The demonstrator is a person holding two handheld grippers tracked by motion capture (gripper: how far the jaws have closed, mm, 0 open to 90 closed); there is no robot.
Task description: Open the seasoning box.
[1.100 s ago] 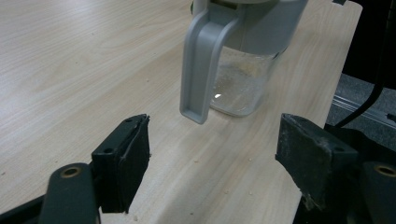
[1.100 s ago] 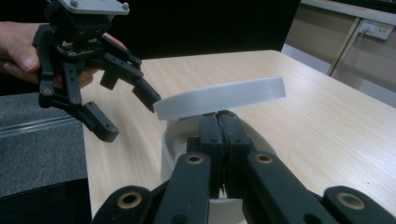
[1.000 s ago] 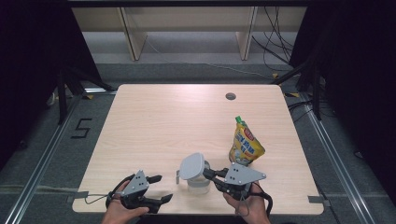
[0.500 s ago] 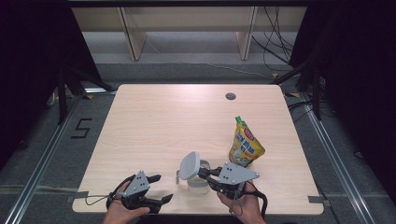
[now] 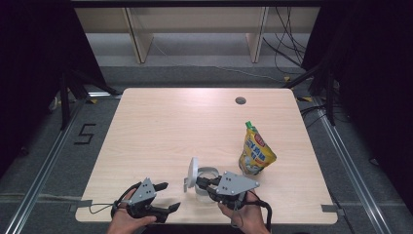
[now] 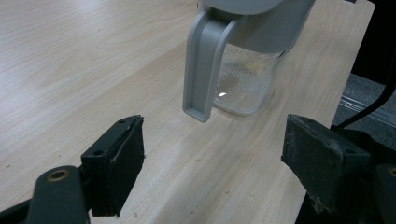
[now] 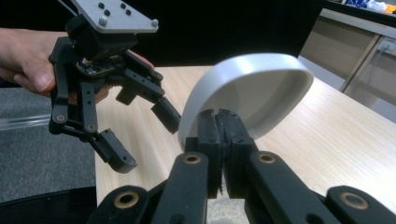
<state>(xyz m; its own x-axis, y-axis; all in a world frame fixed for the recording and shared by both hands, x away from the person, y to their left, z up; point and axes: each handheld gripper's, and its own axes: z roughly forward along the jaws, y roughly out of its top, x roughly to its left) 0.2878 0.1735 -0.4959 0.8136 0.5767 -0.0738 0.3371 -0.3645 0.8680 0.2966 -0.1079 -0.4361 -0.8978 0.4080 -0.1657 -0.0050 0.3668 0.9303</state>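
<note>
Your right gripper has its jaws pinched together on the rim of the grey lid, which stands tipped up on edge over the clear glass jug near the front edge of the wooden table. In the right gripper view the lid rises just beyond the closed pads. Your left gripper rests just left of the jug with jaws wide apart and nothing between them; its own view looks at the jug's grey handle. A yellow spouted pouch stands upright to the jug's right.
</note>
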